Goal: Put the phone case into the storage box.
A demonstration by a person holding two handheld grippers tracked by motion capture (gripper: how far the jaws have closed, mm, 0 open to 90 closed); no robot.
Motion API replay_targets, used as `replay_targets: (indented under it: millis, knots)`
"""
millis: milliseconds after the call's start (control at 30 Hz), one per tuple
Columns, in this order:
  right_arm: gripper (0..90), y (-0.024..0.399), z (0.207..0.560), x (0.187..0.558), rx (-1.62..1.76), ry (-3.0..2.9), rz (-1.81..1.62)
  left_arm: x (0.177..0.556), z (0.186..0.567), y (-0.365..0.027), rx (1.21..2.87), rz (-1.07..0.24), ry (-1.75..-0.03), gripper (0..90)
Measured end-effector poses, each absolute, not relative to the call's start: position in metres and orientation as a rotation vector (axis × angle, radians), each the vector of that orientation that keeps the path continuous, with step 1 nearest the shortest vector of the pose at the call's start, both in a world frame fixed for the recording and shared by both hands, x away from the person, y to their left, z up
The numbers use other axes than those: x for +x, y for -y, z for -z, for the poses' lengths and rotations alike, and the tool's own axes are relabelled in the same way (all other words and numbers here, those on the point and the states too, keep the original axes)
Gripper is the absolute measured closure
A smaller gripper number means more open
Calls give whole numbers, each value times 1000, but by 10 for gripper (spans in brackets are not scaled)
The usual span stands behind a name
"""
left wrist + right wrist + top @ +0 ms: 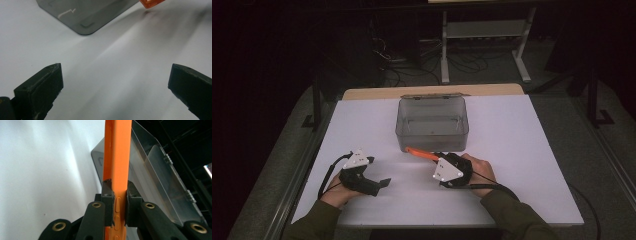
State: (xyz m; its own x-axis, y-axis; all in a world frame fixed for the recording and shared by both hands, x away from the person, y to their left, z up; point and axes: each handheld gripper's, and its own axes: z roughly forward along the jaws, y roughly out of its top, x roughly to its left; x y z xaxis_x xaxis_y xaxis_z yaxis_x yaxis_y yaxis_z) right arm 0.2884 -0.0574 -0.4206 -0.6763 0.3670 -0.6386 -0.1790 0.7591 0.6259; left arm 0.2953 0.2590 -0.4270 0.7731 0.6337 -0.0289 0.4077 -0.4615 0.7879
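Orange strip (117, 157) was clamped in the right gripper (438, 159), long axis pointing far-left toward the clear box (432, 122); left gripper (382, 183) rested open, empty.

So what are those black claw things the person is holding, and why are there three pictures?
They are grippers, tools with two black jaws that a person squeezes by hand. One picture looks down from above the white table. There the left gripper is at the left and the right gripper is near the middle. The other two pictures come from small cameras riding on each gripper, looking along its jaws. On the table stands a clear grey plastic box with its lid open. The right gripper is shut on a flat orange tool, pointing it toward the box. The left gripper is open, with bare table between its jaws.
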Motion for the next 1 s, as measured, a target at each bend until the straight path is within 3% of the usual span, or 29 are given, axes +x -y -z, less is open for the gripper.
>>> replay_targets:
  millis: [1000]
  knots:
    - [797,74,412,306,366,-2278,-1096,295,427,-259,2119,-332,-772,0]
